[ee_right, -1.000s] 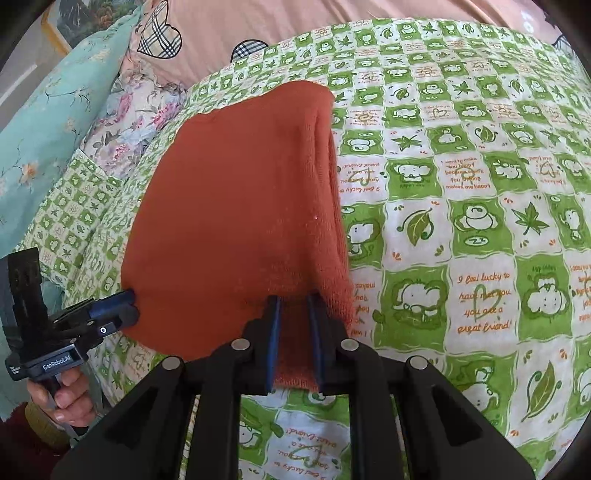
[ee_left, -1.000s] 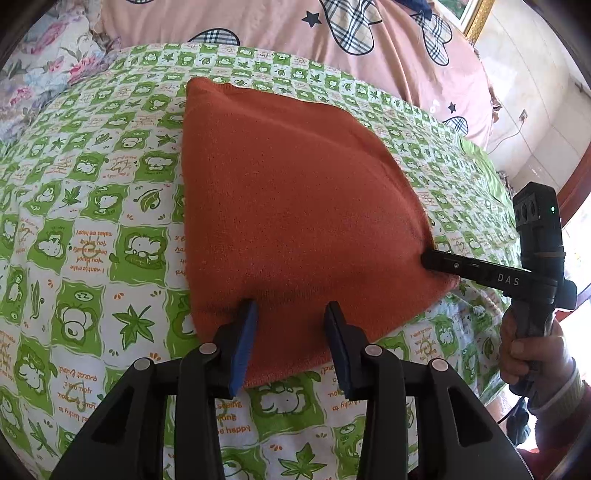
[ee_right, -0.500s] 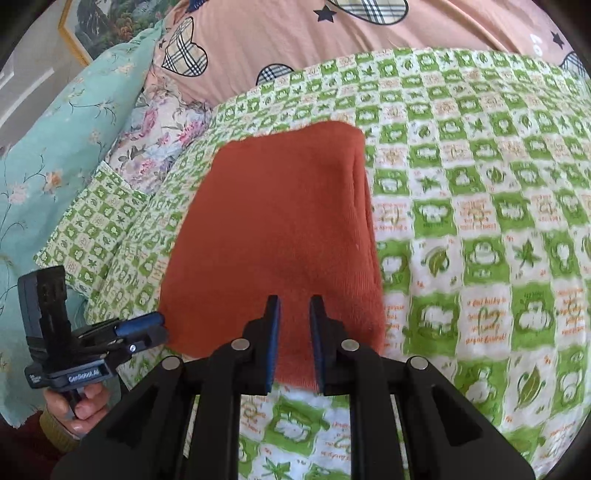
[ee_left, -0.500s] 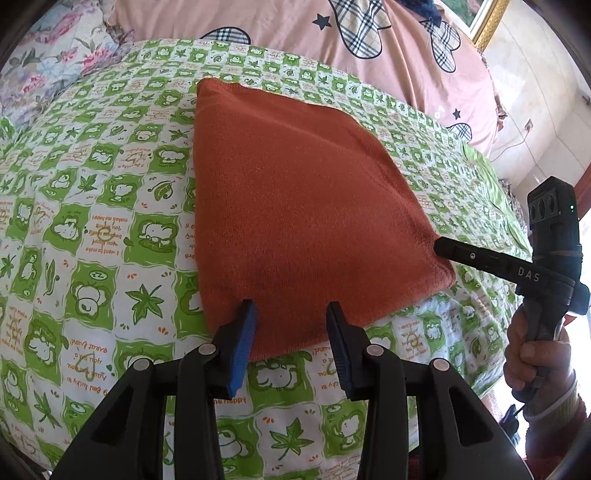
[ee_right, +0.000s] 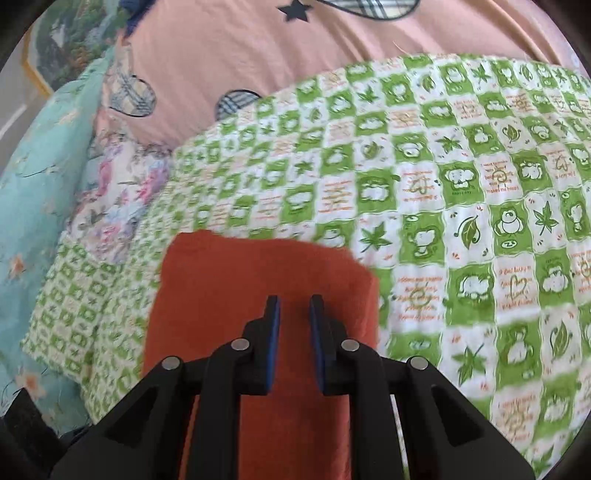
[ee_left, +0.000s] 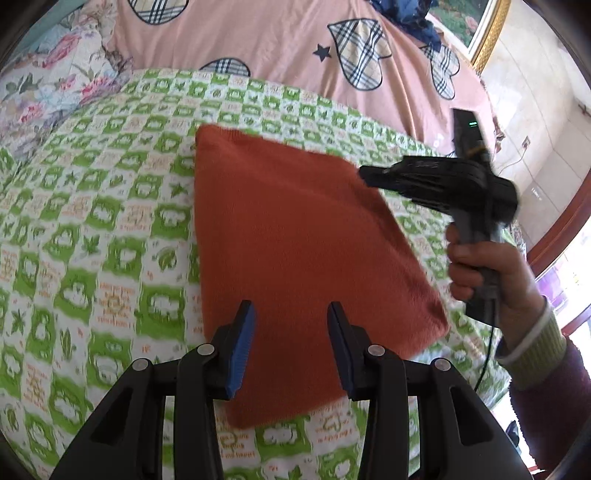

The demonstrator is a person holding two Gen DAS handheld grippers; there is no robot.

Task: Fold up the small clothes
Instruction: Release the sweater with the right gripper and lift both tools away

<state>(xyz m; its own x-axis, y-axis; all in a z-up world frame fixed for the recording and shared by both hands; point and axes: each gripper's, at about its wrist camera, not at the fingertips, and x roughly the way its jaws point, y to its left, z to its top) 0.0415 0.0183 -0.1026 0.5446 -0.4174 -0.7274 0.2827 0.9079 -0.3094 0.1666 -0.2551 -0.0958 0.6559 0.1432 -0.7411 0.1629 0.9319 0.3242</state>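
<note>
A folded orange knit garment (ee_left: 295, 251) lies flat on the green-and-white patterned bedspread (ee_left: 92, 240). My left gripper (ee_left: 291, 317) is open and empty, hovering above the garment's near edge. My right gripper (ee_right: 294, 306) is open with a narrow gap and holds nothing; it hovers over the garment (ee_right: 258, 280) near its far edge. The right gripper also shows in the left wrist view (ee_left: 369, 175), raised above the garment's far right corner, held by a hand (ee_left: 487, 266).
A pink quilt with plaid hearts (ee_left: 295, 55) lies beyond the bedspread. Floral pillows (ee_left: 48, 92) lie at the far left, and a teal pillow (ee_right: 33, 192) shows in the right wrist view. A picture frame (ee_left: 487, 33) and wall stand at the back right.
My right gripper let go of the garment's edge, opened a little, and rose forward over the garment. My left gripper lifted and pulled back; it stays open. The garment lies still.
</note>
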